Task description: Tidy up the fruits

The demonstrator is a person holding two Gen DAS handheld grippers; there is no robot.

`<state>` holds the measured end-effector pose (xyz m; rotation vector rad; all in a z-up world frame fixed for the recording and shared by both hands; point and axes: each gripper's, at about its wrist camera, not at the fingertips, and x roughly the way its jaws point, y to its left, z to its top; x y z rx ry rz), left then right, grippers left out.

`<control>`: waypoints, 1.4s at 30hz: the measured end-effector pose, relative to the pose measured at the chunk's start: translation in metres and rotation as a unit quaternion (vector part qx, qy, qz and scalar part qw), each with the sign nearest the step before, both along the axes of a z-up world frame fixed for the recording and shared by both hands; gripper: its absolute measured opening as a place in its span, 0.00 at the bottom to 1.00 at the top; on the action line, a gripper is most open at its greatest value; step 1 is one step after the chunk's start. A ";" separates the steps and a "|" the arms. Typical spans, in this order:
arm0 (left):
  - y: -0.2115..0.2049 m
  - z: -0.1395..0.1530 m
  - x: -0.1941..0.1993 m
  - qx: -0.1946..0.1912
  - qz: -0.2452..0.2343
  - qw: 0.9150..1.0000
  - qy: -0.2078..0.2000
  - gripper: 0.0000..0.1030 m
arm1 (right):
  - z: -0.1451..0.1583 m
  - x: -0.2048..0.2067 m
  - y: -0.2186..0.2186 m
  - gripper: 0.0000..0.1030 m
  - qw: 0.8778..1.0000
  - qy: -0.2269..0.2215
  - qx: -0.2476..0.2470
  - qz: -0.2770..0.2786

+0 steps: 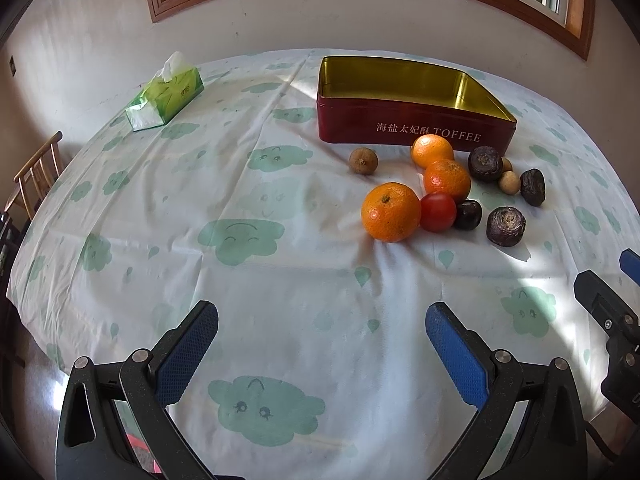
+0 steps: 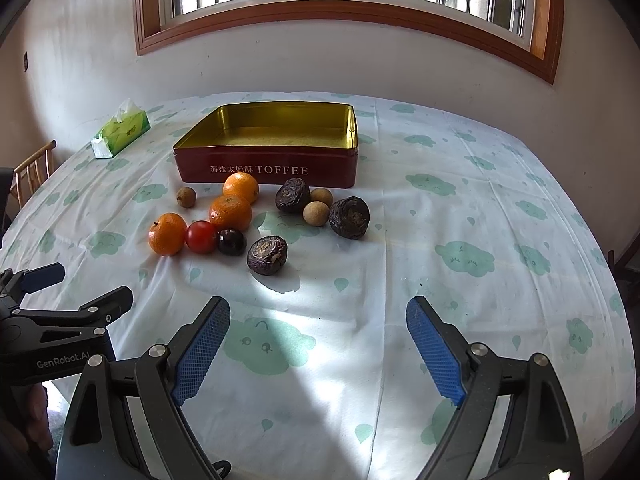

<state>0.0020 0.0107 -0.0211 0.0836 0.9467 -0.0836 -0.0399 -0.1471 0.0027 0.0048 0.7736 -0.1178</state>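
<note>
- Jaws on the left gripper (image 1: pixel 322 322) stand spread wide with nothing between them, held low over the tablecloth (image 1: pixel 160 208) and well short of the fruit; I judge this a ready posture ahead of a first pick.
- Left wrist view: the fruit lies loose on the cloth in a cluster just in front of the red toffee tin (image 1: pixel 412 130). Nearest is a large mandarin (image 1: pixel 391 212), touching a cherry tomato (image 1: pixel 438 212).
- Same view: two more mandarins (image 1: pixel 440 164) sit close to the tin wall, and one brown longan (image 1: pixel 363 161) lies apart to the left. The tin stands lidless and shows an empty gold interior, evidently the receiving container; no sorting is done yet.
- Same view: a tissue box (image 1: pixel 164 98) sits at the far left of the table, clear of the work.
- Right wrist view: the right gripper (image 2: pixel 318 324) is likewise fully parted and empty, hovering short of the cluster.
- Same view: closest to it is a dark water chestnut (image 2: pixel 267 255) lying alone in sunlight, a likely first target. Two further chestnuts (image 2: pixel 349 217) flank a pair of pale longans (image 2: pixel 316 213) near the tin.
- Same view: a small dark fruit (image 2: pixel 231 241) touches the tomato; round pieces may roll when nudged.
</note>
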 end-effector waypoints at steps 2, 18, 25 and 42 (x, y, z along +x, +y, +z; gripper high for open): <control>0.001 -0.002 -0.001 0.002 0.003 1.000 0.002 1.00 | -0.001 0.000 0.000 0.85 1.000 0.001 -0.001 0.001; 0.003 -0.002 0.002 0.001 0.004 1.000 0.008 1.00 | -0.004 0.003 0.003 0.85 1.000 0.009 -0.001 0.006; 0.004 -0.002 0.005 -0.001 0.003 1.000 0.009 1.00 | -0.006 0.006 0.005 0.78 1.000 0.018 0.002 0.015; 0.007 -0.019 0.030 -0.010 -0.016 0.999 0.038 0.85 | -0.028 0.057 0.011 0.48 0.994 0.079 0.017 0.077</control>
